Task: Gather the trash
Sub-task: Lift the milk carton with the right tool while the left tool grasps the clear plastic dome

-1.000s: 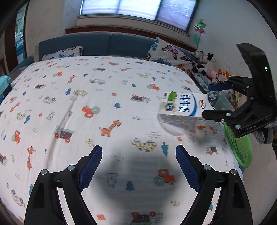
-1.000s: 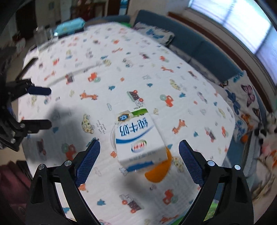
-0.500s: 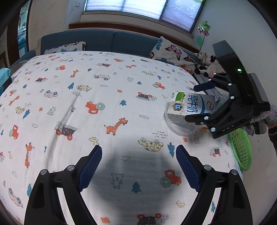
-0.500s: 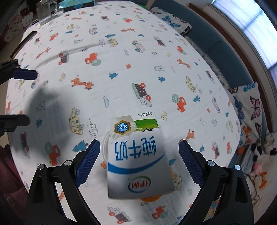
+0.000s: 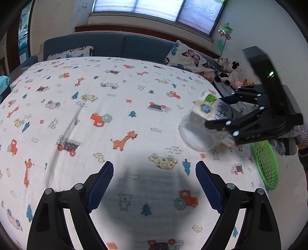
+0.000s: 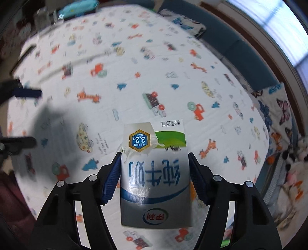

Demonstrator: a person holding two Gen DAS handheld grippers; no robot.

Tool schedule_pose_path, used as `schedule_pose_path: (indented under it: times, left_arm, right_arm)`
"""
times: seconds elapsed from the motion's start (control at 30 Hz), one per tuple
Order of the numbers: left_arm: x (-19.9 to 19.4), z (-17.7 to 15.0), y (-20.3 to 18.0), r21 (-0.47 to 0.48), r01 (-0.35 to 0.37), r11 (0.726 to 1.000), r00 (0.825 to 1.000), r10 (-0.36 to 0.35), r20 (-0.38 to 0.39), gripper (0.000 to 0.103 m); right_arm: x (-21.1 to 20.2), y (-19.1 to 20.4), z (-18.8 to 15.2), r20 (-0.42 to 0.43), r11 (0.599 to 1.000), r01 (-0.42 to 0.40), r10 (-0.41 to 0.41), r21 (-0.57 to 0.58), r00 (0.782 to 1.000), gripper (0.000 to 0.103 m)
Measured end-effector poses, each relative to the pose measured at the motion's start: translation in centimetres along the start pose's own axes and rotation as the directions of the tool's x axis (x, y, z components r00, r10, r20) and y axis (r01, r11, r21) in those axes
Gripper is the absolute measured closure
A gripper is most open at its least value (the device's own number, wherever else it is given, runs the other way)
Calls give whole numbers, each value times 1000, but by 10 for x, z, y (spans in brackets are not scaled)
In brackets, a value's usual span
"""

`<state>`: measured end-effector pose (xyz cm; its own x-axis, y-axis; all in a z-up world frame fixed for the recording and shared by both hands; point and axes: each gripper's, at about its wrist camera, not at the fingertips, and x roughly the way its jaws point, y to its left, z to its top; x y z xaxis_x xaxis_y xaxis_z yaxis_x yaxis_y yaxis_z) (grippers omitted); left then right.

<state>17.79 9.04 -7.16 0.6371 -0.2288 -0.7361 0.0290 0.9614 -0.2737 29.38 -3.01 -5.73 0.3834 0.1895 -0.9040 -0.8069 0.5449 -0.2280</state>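
A white and blue milk carton (image 6: 155, 173) lies between the pads of my right gripper (image 6: 154, 177), which is shut on it. In the left wrist view the carton (image 5: 209, 111) sits in the right gripper (image 5: 227, 113), over a clear plastic lid (image 5: 194, 137) on the patterned cloth. My left gripper (image 5: 154, 184) is open and empty, low over the cloth near its front edge. A green mesh basket (image 5: 266, 165) hangs off the table's right edge.
The table carries a white cloth with cartoon prints (image 5: 96, 115). A blue sofa (image 5: 107, 46) with butterfly cushions (image 5: 188, 57) runs behind it. Plush toys (image 5: 229, 75) sit at the far right. A blue packet (image 6: 79, 9) lies at the far table end.
My right gripper has moved onto the milk carton and closed on it. The left gripper stays open over the near cloth.
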Motion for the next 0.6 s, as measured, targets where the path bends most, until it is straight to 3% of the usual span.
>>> schedule_pose_path:
  times: [0.23,0.6]
  left_arm:
    - [10,6,-29,73,36,997,999,-36,3,19]
    - [35,19,-97,260,78,962,997,-80,-2,22]
  right_arm:
    - [-47,-29,-32,82,980,-13,-3,197,997,37]
    - [-101,-54,-118,148,900,11,-84,436,985,37]
